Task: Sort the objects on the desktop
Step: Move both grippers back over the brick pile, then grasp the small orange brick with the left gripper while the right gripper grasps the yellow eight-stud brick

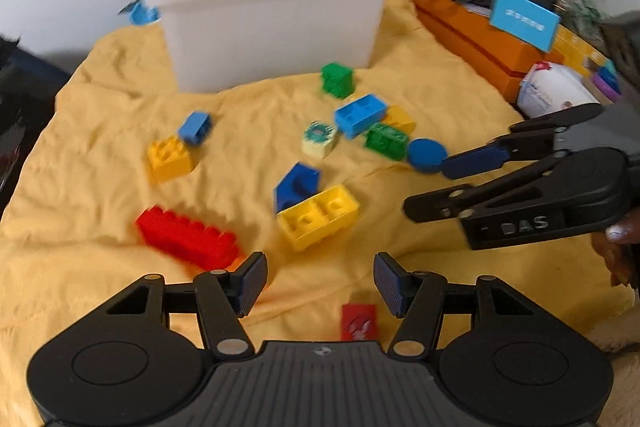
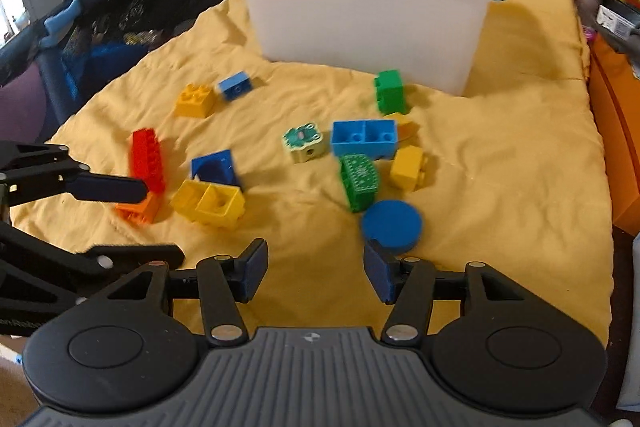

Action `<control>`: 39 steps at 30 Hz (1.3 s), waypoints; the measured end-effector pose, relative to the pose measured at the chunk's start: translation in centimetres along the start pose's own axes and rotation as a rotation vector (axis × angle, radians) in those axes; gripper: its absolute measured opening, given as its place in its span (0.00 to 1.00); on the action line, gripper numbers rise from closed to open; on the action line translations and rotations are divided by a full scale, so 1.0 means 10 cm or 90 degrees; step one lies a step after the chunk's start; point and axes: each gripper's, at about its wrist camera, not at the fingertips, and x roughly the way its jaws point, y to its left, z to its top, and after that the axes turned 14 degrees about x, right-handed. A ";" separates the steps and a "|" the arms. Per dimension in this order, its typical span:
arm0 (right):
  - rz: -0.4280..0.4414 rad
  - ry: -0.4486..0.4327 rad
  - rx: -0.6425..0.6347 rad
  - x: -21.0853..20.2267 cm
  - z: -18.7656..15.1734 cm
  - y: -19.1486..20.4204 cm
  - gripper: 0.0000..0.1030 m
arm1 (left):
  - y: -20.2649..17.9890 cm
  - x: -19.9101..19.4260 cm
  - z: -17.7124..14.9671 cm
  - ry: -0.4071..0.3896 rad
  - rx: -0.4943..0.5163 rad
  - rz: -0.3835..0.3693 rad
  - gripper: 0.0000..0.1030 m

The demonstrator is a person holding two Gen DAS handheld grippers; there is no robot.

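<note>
Several toy bricks lie scattered on a yellow cloth (image 1: 100, 99) in front of a white plastic bin (image 1: 272, 23), also in the right wrist view (image 2: 368, 7). My left gripper (image 1: 320, 285) is open and empty, just short of a red long brick (image 1: 188, 237) and a yellow double brick (image 1: 320, 217). My right gripper (image 2: 316, 275) is open and empty, just behind a blue round disc (image 2: 392, 226). It shows from the side in the left wrist view (image 1: 432, 187), beside the disc (image 1: 426, 155). A green patterned brick (image 2: 360, 181) and a blue brick (image 2: 363, 141) lie beyond.
An orange box (image 1: 480, 39) with a blue card (image 1: 524, 19) stands right of the cloth. A small red card (image 1: 359, 321) lies under my left gripper. A dark blue mesh playpen (image 2: 104, 23) borders the cloth's left side. Clutter and bags fill the back.
</note>
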 end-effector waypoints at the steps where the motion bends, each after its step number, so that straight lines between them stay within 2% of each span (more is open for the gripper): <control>1: 0.001 -0.001 -0.002 0.00 0.00 0.01 0.56 | 0.03 0.00 -0.02 0.010 -0.009 0.003 0.65; 3: 0.013 -0.012 -0.019 -0.03 -0.01 0.05 0.54 | 0.09 -0.03 -0.06 0.021 -0.020 0.000 0.65; 5: 0.037 -0.032 -0.078 -0.08 -0.04 0.16 0.51 | 0.12 -0.06 -0.11 0.026 -0.025 0.001 0.65; 6: 0.048 -0.044 -0.125 -0.09 -0.05 0.25 0.46 | 0.13 -0.08 -0.12 0.028 -0.025 0.005 0.65; 9: 0.092 -0.076 -0.315 -0.14 -0.16 0.55 0.39 | 0.16 -0.11 -0.17 0.031 -0.025 0.007 0.65; 11: 0.079 -0.077 -0.404 -0.08 -0.22 0.72 0.37 | 0.17 -0.12 -0.18 0.032 -0.027 0.011 0.65; 12: 0.069 -0.074 -0.444 -0.03 -0.26 0.80 0.33 | 0.18 -0.14 -0.19 0.032 -0.028 0.012 0.65; 14: 0.050 -0.063 -0.501 0.11 -0.31 0.91 0.33 | 0.20 -0.15 -0.21 0.032 -0.034 0.014 0.65; 19: -0.002 -0.057 -0.548 0.38 -0.32 0.97 0.33 | 0.25 -0.17 -0.26 0.031 -0.052 0.013 0.65; 22: -0.001 -0.058 -0.512 0.42 -0.23 0.90 0.33 | 0.24 -0.16 -0.25 0.030 -0.050 0.012 0.65; 24: 0.010 -0.032 -0.450 0.41 -0.12 0.83 0.25 | 0.24 -0.15 -0.23 0.027 -0.047 0.009 0.65; 26: 0.032 0.004 -0.379 0.35 -0.01 0.72 0.24 | 0.23 -0.13 -0.21 0.023 -0.044 0.003 0.65; 28: 0.105 0.057 -0.228 0.23 0.15 0.50 0.24 | 0.22 -0.09 -0.18 0.022 -0.040 -0.005 0.65; 30: 0.179 0.150 -0.080 0.22 0.25 0.25 0.24 | 0.19 -0.04 -0.15 0.027 -0.031 -0.009 0.65; 31: 0.201 0.193 -0.015 0.26 0.26 0.13 0.24 | 0.18 -0.02 -0.13 0.029 -0.027 -0.004 0.65; 32: 0.207 0.209 0.031 0.29 0.24 0.03 0.24 | 0.17 -0.01 -0.11 0.032 -0.024 0.005 0.65; 35: 0.198 0.216 0.079 0.31 0.19 -0.13 0.30 | 0.17 0.01 -0.06 0.032 -0.017 0.035 0.65; 37: 0.166 0.179 0.076 0.24 0.20 -0.17 0.41 | 0.19 0.03 -0.04 0.033 -0.019 0.039 0.65; 39: 0.123 0.145 0.052 0.15 0.19 -0.18 0.44 | 0.20 0.06 -0.03 0.034 -0.015 0.040 0.65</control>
